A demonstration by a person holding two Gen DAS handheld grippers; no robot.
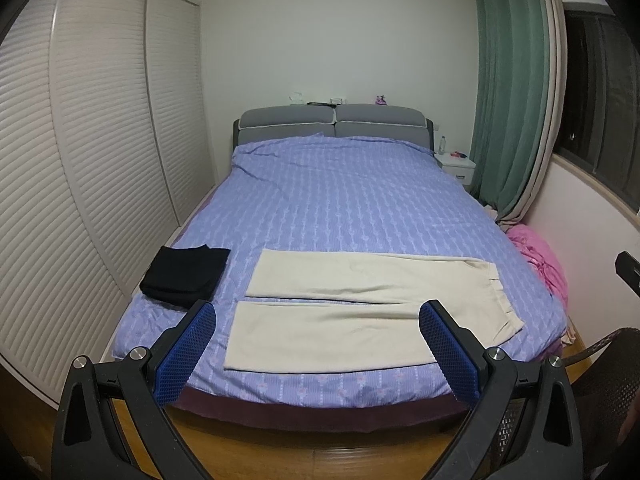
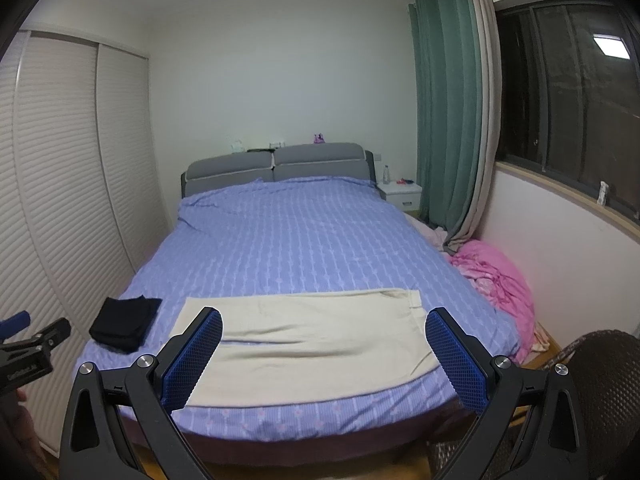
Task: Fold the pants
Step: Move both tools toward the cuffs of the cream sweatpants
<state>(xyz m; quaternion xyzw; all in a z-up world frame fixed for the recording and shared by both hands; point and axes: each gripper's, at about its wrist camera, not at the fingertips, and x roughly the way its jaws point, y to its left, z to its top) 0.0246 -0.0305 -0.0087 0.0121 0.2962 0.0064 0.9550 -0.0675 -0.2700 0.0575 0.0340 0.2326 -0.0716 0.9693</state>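
Cream pants [image 1: 360, 308] lie spread flat across the foot of a bed [image 1: 340, 200] with a purple patterned cover, their 2 legs side by side and the waistband toward the right. A folded black garment [image 1: 186, 276] sits just beside them on the left. The left gripper [image 1: 318, 344] and right gripper [image 2: 324, 356] hang short of the bed, both spread wide and holding nothing.

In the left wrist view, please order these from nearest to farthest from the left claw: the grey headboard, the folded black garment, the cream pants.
From the left claw:
1. Cream pants, spread flat at the bed's foot, directly ahead.
2. Folded black garment, on the bed's left corner.
3. Grey headboard, at the far wall.
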